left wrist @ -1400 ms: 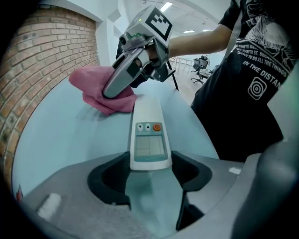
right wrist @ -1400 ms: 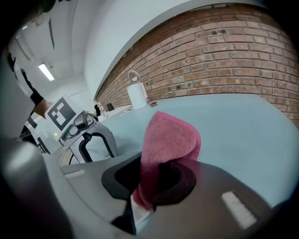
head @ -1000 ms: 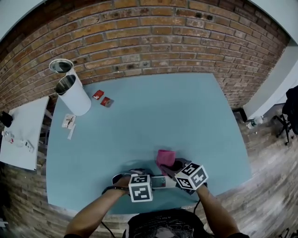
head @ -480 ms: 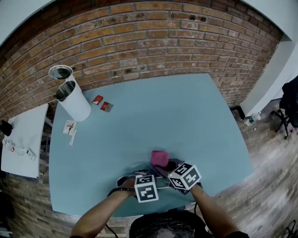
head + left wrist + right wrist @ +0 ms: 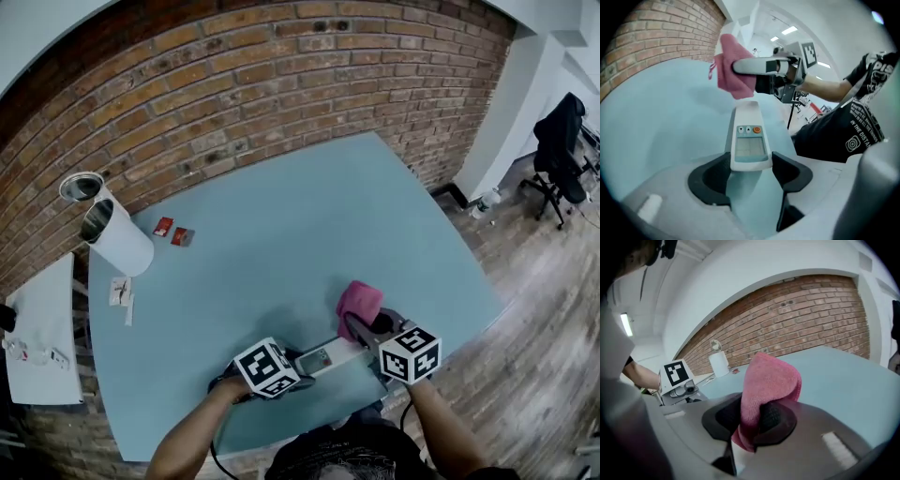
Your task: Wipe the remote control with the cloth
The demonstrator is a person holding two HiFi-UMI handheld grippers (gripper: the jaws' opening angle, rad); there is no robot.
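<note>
Closest to the person, at the near edge of the blue table (image 5: 281, 234), the left gripper (image 5: 302, 362) pinches the near end of the remote control (image 5: 326, 357). In the left gripper view both dark jaws of this gripper (image 5: 749, 169) press against the sides of the remote control (image 5: 749, 140), whose screen and three small buttons face up (one button is orange). The remote's far end sticks out over the table toward the right gripper.

Just beyond it, the right gripper (image 5: 364, 324) is clamped on the pink cloth (image 5: 358, 302). In its own view the right gripper (image 5: 752, 420) has the cloth (image 5: 766, 380) folded between its jaws and bulging up over them. From the left gripper view the cloth (image 5: 733, 75) hangs just above the remote's far tip. I cannot tell whether they touch.

The middle of the table is bare, with nothing between the grippers and the far edge. At the far left corner stand a white canister (image 5: 120, 246) and a metal tin (image 5: 80, 186), with two red packets (image 5: 172, 232) and some paper slips (image 5: 122, 292) near them. A white side table (image 5: 42, 347) sits to the left. A brick wall (image 5: 234, 84) runs behind, and a chair (image 5: 561, 141) and a bottle (image 5: 483, 202) are on the wooden floor at far right.
</note>
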